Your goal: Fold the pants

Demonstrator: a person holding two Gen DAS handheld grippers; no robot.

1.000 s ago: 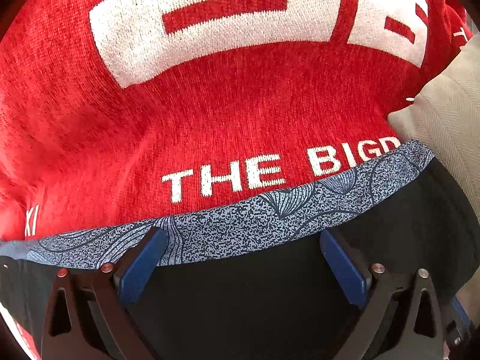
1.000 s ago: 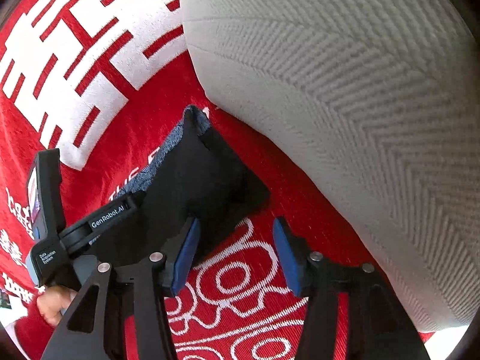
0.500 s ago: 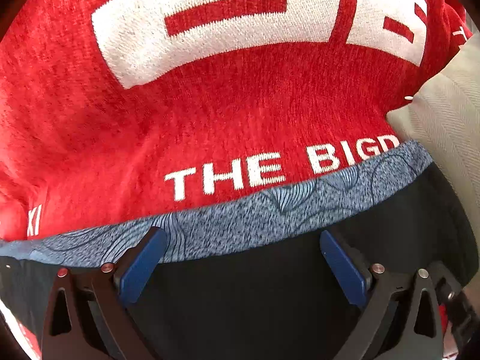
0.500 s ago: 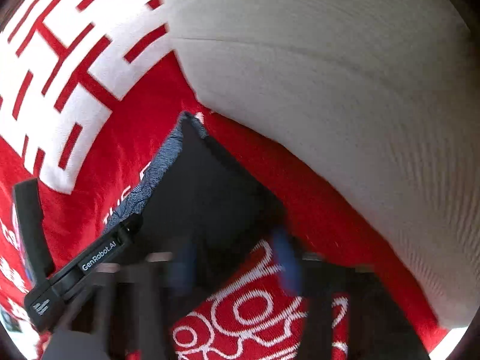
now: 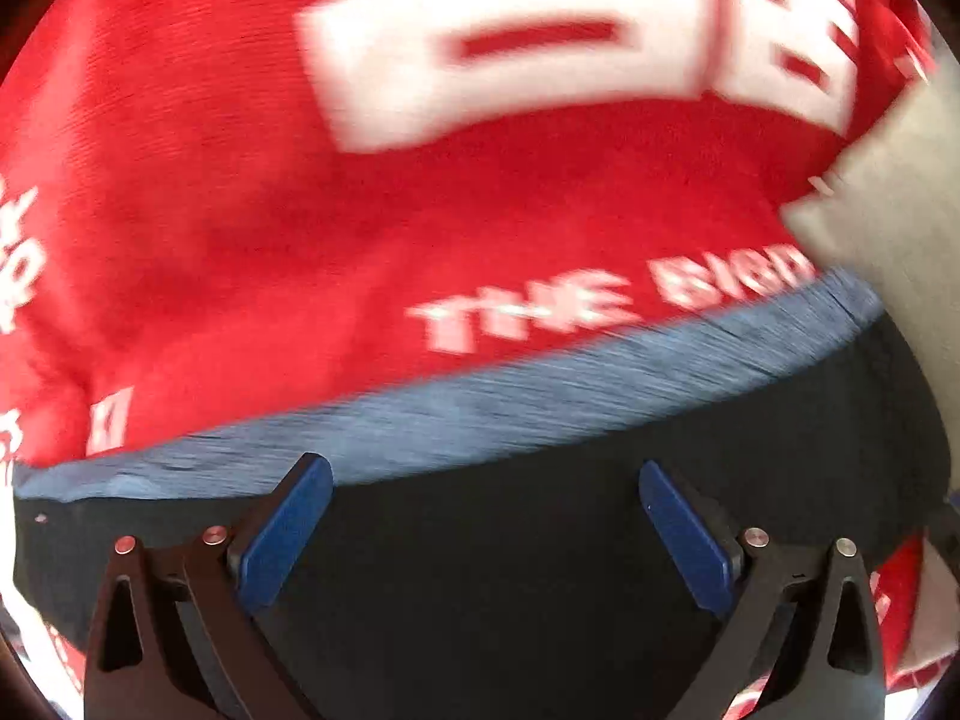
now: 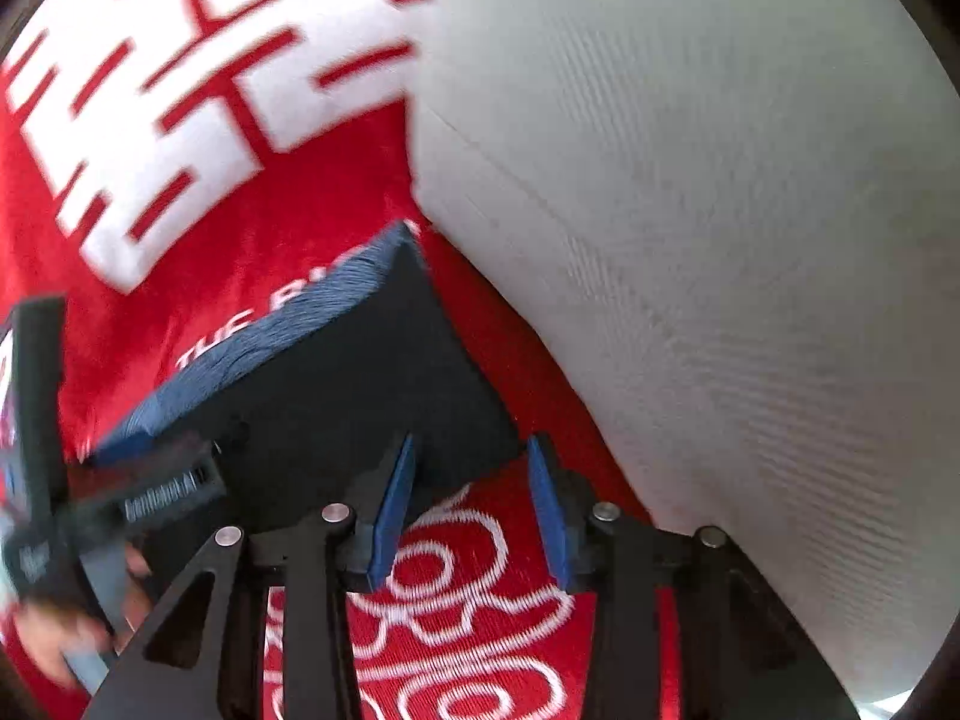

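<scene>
Your pants (image 5: 540,570) lie folded into a dark, compact block on the red blanket (image 5: 300,228), their blue-grey waistband (image 5: 540,402) turned toward the white lettering. A pale cushion (image 6: 720,240) sits just beside the block's far corner. Your left gripper (image 5: 483,531) hangs over the dark cloth with its blue pads (image 5: 282,531) spread wide, gripping nothing. Your right gripper (image 6: 474,510) sits at the near corner of the block; its jaws have just been opening, with only the corner's edge and blanket between them, pinching nothing. Both views are blurred.
</scene>
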